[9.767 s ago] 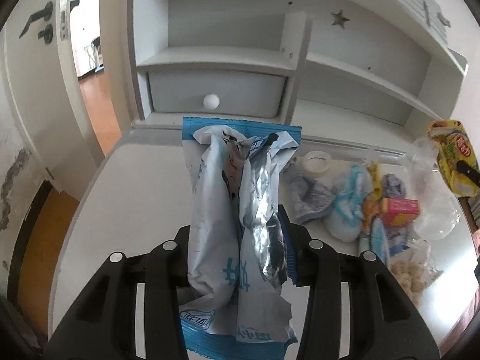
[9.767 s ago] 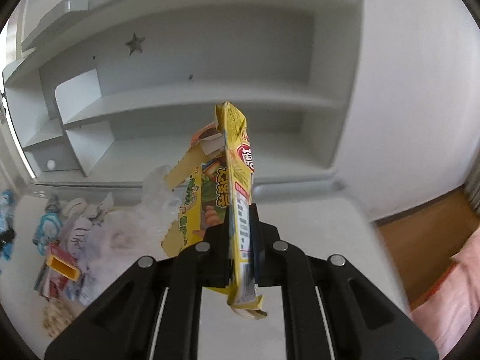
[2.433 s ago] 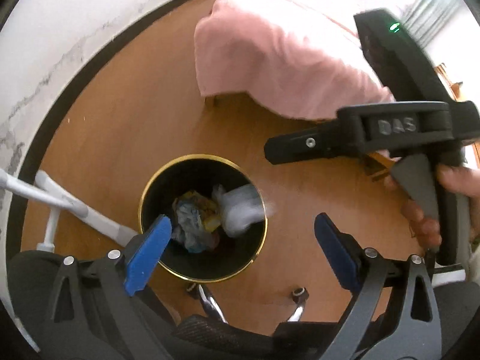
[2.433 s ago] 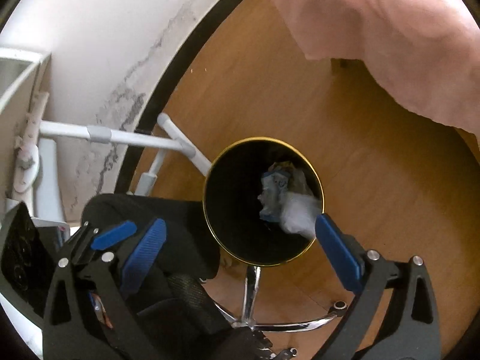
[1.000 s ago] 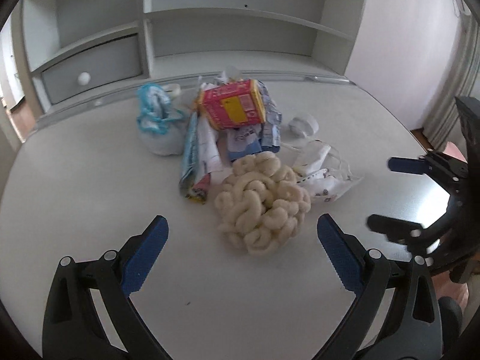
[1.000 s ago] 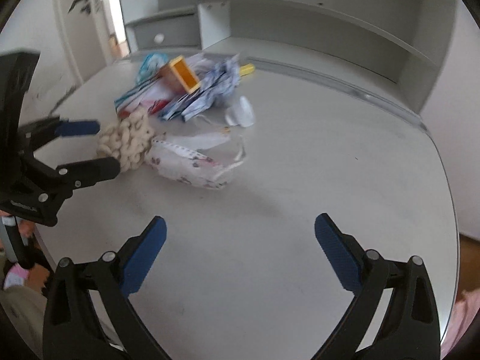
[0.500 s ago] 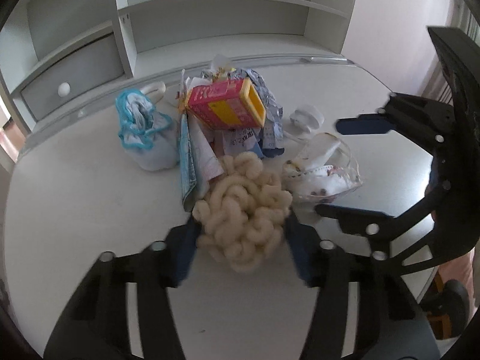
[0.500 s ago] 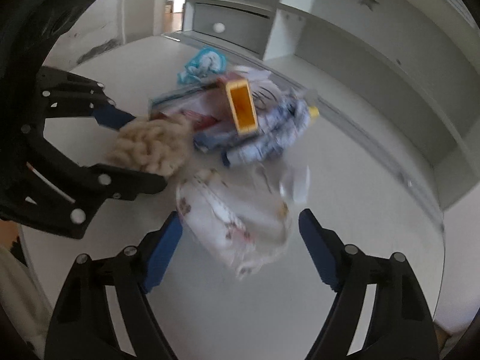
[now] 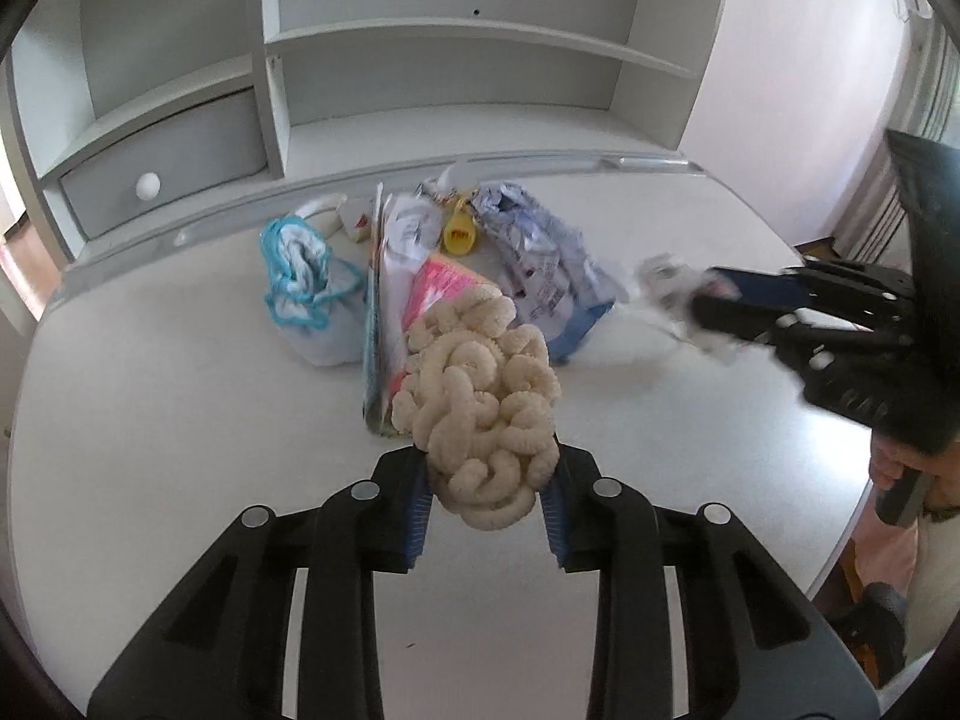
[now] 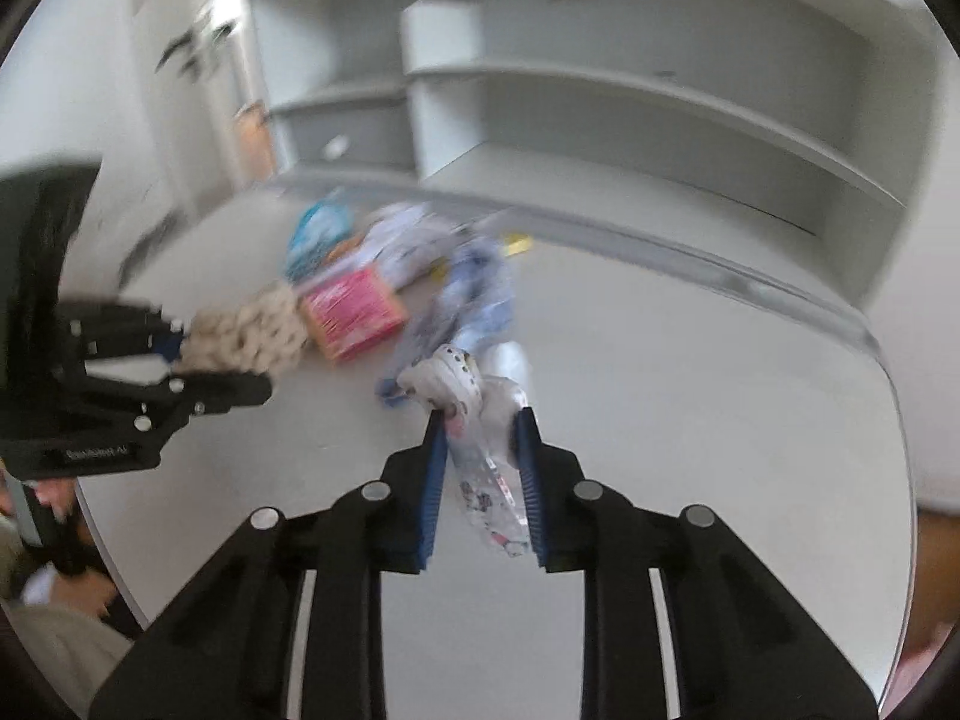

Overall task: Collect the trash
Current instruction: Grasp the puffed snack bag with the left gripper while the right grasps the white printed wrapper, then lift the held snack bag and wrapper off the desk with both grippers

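While both my claws close in over the white desk [image 9: 180, 480], each has trash between its pads. My left gripper [image 9: 487, 495] has just been closing and now pinches the cream bundle of puffed curls [image 9: 477, 402] across its near end; the bundle sticks out toward twelve o'clock from my fingertips and leans on the pink carton [image 9: 435, 288]. I judge it very light and spongy, and likely crumbly, so a gentle squeeze across the thick middle seems right.

My right gripper [image 10: 483, 468] has likewise just been closing, and it clamps the crumpled printed plastic wrapper [image 10: 474, 414], which bunches up at twelve o'clock above the pads and trails down between them. That view is blurred, so fine detail escapes me. The wrapper looks thin, limp and slick; holding it where it is wadded thickest should keep it from slipping.

At eleven o'clock from my left claw sits the blue-trimmed bag [image 9: 309, 294]; at one o'clock lies the pale blue printed wrapper [image 9: 540, 258], with a small yellow piece [image 9: 459, 234] behind it.
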Tool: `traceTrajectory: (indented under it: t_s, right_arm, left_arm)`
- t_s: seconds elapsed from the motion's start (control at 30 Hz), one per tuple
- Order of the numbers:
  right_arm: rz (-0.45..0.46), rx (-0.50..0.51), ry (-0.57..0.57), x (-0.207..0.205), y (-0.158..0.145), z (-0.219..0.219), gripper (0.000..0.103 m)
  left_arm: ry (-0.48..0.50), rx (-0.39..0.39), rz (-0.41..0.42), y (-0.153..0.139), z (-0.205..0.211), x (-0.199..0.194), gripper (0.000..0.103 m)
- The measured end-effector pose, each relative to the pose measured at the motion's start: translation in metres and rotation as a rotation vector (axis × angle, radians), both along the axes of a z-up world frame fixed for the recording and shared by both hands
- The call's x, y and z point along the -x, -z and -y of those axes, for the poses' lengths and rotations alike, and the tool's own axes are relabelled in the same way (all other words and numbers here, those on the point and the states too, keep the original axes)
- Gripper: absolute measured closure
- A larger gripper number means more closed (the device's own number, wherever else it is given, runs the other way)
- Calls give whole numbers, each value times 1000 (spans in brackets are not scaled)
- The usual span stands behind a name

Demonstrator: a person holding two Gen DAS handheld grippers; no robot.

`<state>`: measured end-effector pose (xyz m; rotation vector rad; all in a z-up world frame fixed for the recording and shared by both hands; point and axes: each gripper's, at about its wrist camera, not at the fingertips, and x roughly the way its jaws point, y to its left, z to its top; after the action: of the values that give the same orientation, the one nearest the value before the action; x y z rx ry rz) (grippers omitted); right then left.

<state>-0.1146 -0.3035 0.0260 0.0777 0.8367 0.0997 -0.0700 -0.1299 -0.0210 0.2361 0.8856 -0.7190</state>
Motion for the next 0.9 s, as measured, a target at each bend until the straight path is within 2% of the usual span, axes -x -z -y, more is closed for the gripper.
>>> traceTrajectory:
  t_s: [0.07, 0.17, 0.33, 0.43, 0.47, 0.53, 0.63, 0.73, 0.8, 0.9]
  right_arm:
    - [22, -34, 59, 15, -6, 13, 79]
    - [21, -12, 132, 32, -6, 25, 79]
    - [-62, 16, 206, 38, 20, 44, 79]
    - [-75, 21, 216, 42, 28, 46, 79]
    - [-76, 20, 218, 41, 30, 46, 77]
    - [-80, 16, 217, 40, 31, 47, 63]
    - [-100, 26, 202, 37, 38, 44, 59]
    - [-98, 33, 201, 37, 42, 43, 61]
    - [-85, 4, 202, 38, 41, 46, 71]
    - [-71, -38, 212, 42, 38, 53, 77]
  left_arm:
    - [14, 6, -1, 0, 5, 1, 73]
    - [36, 14, -10, 2, 15, 4, 73]
    - [63, 8, -28, 10, 25, 8, 73]
    - [66, 6, -32, 12, 28, 10, 73]
    - [63, 6, -33, 13, 28, 10, 73]
    - [57, 2, -32, 13, 28, 11, 73]
    - [51, -4, -29, 12, 28, 9, 73]
    - [45, -9, -28, 12, 28, 9, 73]
    - [42, -14, -25, 11, 28, 9, 73]
    - [39, -17, -20, 10, 29, 10, 73]
